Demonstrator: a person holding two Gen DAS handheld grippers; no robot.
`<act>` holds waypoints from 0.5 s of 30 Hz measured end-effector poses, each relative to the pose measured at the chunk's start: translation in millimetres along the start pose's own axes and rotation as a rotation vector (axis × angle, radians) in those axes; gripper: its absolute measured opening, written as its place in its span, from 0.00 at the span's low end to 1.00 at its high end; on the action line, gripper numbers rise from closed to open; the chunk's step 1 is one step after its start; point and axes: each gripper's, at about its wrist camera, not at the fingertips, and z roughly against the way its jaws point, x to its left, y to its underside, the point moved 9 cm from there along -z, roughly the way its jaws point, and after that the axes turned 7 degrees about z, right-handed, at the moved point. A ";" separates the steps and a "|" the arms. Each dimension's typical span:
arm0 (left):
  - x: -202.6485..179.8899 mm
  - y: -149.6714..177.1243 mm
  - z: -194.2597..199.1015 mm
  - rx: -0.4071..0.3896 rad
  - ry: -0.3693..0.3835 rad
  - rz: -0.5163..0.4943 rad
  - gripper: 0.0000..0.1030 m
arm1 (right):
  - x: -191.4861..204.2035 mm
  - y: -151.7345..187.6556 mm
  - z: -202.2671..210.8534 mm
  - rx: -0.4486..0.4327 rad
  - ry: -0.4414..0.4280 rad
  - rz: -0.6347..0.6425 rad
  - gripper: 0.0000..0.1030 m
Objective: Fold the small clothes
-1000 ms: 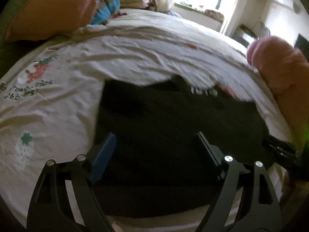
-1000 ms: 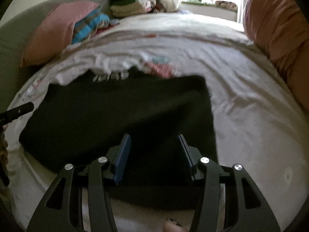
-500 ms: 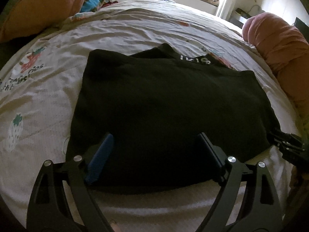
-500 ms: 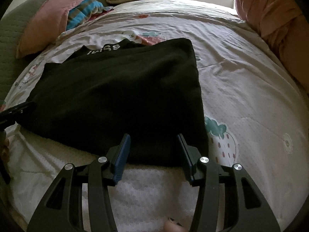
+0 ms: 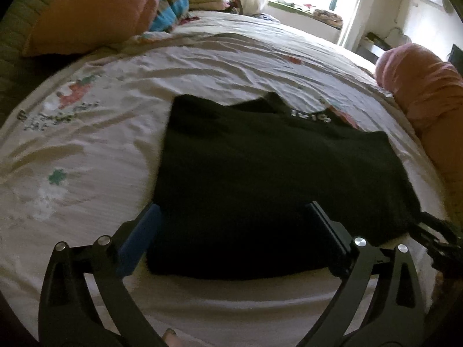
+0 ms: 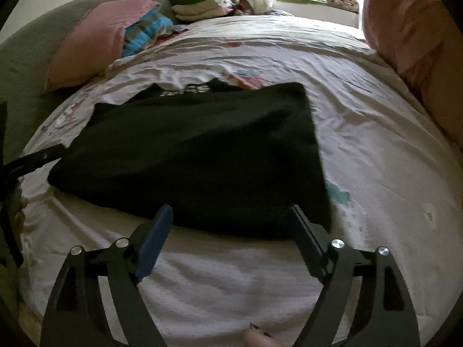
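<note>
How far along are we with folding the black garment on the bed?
Done: the black garment lies flat on the bed sheet, folded into a rough rectangle. In hand: nothing; the left gripper and right gripper have just been opening, with nothing pinched, at its near edge. Left: probably another fold, then stacking it.

A pink pillow (image 5: 95, 14) and stacked clothes (image 6: 199, 5) lie on the strawberry-print bedsheet (image 5: 121, 86).

The black garment (image 5: 277, 185) hides its folded-under layers, and its white lettering (image 6: 188, 90) is too blurred to read.
</note>
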 end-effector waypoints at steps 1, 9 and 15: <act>3.7 -1.5 0.4 -0.003 -0.019 -0.004 0.91 | 7.6 -2.1 0.6 -0.005 -0.009 0.015 0.79; 27.5 -10.7 0.9 -0.010 -0.060 0.032 0.91 | 62.6 -16.1 -1.6 -0.034 -0.065 0.128 0.89; 47.7 -17.7 3.1 -0.020 -0.080 0.079 0.91 | 109.5 -21.6 -14.2 -0.030 -0.110 0.229 0.89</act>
